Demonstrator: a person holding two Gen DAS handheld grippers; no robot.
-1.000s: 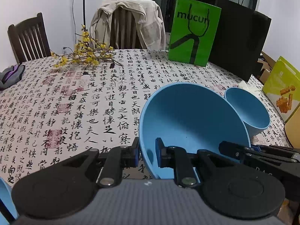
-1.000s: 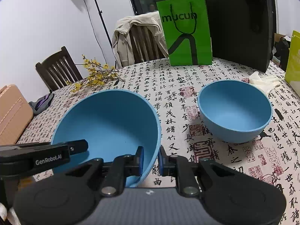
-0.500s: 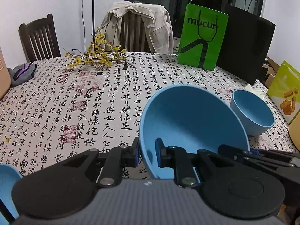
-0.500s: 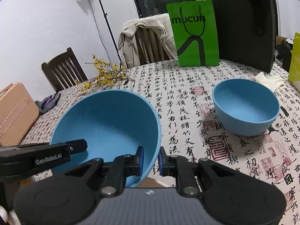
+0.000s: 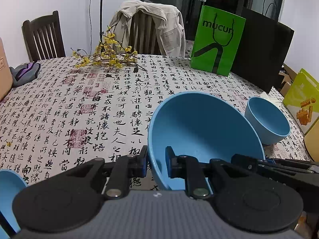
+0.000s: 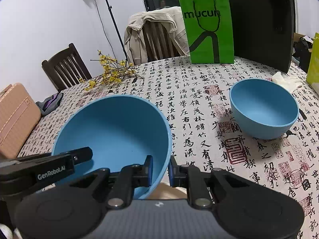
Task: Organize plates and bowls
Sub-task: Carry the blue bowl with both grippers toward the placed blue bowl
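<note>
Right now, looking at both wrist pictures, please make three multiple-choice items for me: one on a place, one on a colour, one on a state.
1. Where is the small bowl?
A. inside the large bowl
B. on the tablecloth, apart from the large bowl
C. on a chair

2. What colour is the paper bag with letters?
A. green
B. red
C. white

3. How is the large bowl held?
A. by the left gripper only
B. by no gripper
C. by both grippers at its rim

Answers:
1 B: the small bowl rests alone on the tablecloth.
2 A: the paper bag is bright green.
3 C: the left gripper and right gripper each pinch the rim of the large bowl.
</note>
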